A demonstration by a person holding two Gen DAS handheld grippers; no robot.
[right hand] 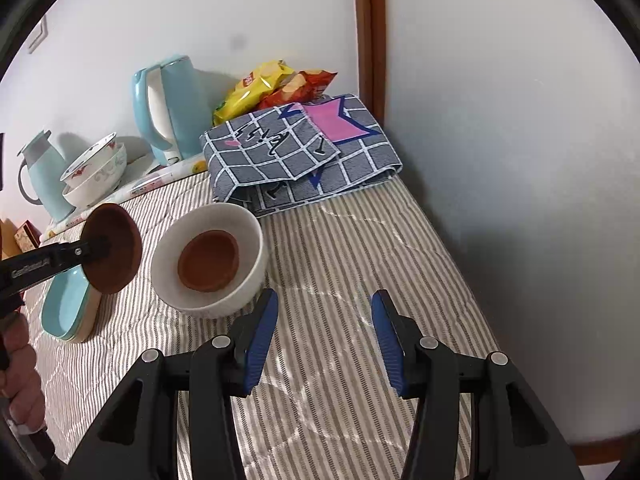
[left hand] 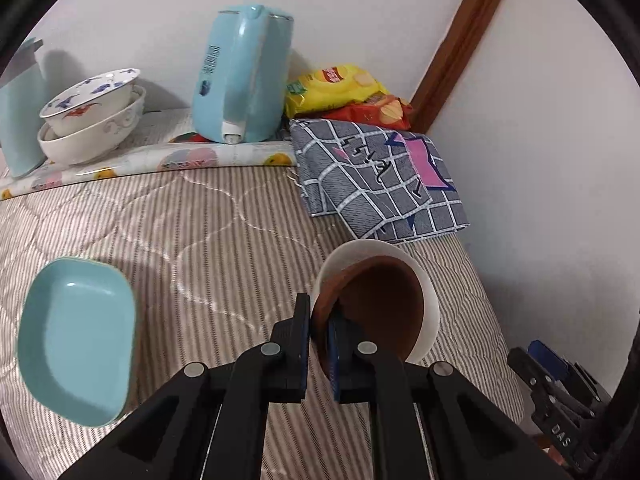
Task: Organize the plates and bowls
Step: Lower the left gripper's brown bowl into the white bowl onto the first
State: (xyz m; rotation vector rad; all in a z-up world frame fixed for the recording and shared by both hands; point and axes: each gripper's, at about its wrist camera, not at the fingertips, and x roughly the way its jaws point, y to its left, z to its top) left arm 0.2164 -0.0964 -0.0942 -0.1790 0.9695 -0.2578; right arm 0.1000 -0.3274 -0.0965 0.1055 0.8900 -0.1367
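My left gripper is shut on the rim of a brown bowl, held tilted above the striped quilt. From the right wrist view the same brown bowl hangs just left of a white bowl that holds a second brown bowl. My right gripper stands open over the quilt, in front of and to the right of the white bowl, with nothing between its fingers. A light blue rectangular dish lies at the left, stacked on a beige one. Two patterned white bowls are stacked at the back.
A blue kettle, a blue flask, snack bags and a folded checked cloth line the back by the wall. A white wall borders the right side. A person's hand shows at the left edge.
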